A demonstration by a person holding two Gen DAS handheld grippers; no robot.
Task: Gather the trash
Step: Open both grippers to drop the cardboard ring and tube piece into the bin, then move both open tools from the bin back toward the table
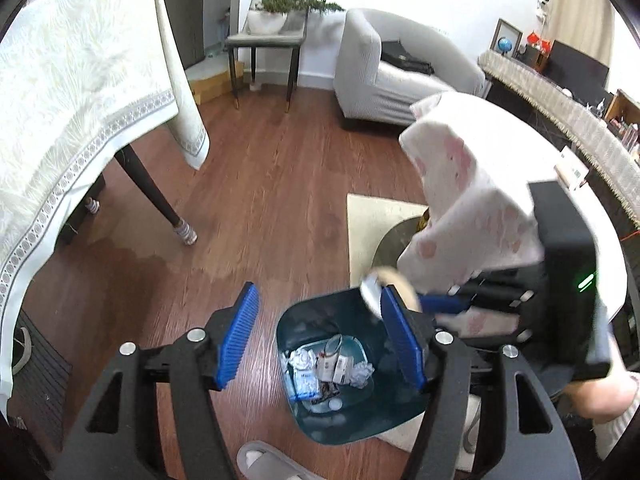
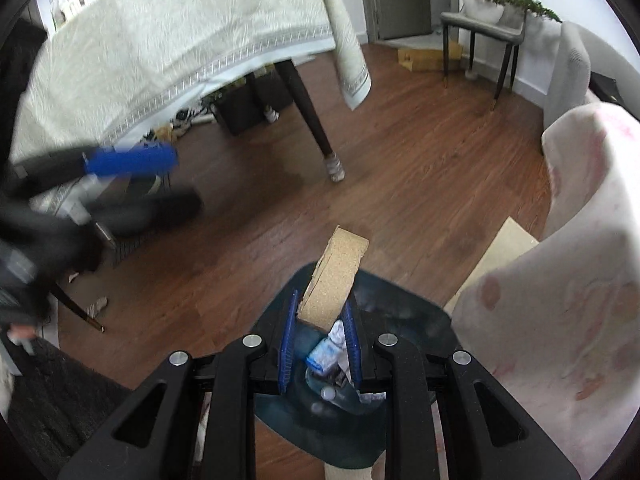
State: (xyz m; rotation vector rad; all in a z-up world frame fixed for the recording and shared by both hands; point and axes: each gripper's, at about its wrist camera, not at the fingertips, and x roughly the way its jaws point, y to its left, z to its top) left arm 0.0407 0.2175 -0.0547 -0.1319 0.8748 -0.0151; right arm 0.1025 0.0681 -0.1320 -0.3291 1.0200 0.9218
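Right wrist view showed the right tool (image 2: 320,350) clamped on a tan cork-like block (image 2: 334,276) above the dark teal plastic bin (image 2: 404,320) for dropping, while the left tool (image 1: 320,338) hung open and empty.

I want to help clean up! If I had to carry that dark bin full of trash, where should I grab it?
Grab the trash bin by its top rim, coming straight down from above. It stands upright on the wooden floor with its mouth open, so the thin edge fits between two fingers, one inside, one outside. Probably take the left side, away from the right gripper holding a tan block.
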